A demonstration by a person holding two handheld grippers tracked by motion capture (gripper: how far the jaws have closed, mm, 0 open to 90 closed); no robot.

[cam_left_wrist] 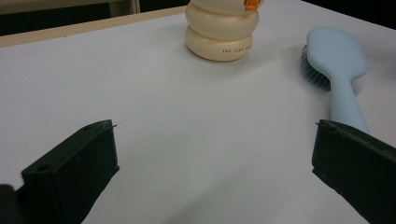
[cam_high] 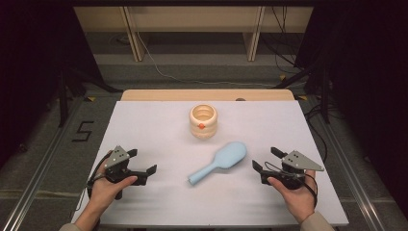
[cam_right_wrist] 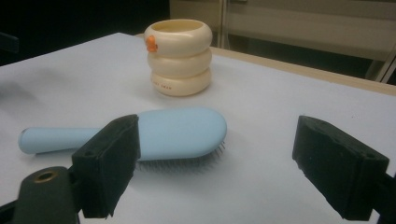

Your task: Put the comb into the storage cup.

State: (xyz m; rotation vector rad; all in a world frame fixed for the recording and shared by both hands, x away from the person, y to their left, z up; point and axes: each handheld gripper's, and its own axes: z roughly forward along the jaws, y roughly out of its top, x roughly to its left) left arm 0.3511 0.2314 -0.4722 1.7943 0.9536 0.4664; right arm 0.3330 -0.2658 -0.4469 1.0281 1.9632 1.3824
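Left gripper [cam_high: 143, 163] sits near the table's left edge, jaws spread wide, nothing btwn them. Right gripper [cam_high: 265, 159] at the right side, jaws also wide apart and empty. Btwn the two lies a pale blue plastic hairbrush [cam_high: 219, 162], bristles down on the white tabletop [cam_high: 154, 125], handle pointing toward the person. Just beyond it stands a cream ribbed cup w/ an orange dot [cam_high: 203, 121], upright, apart from the brush.

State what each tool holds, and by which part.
Nothing is held. Left tool and right tool are open, apart from the light-blue plastic hairbrush.
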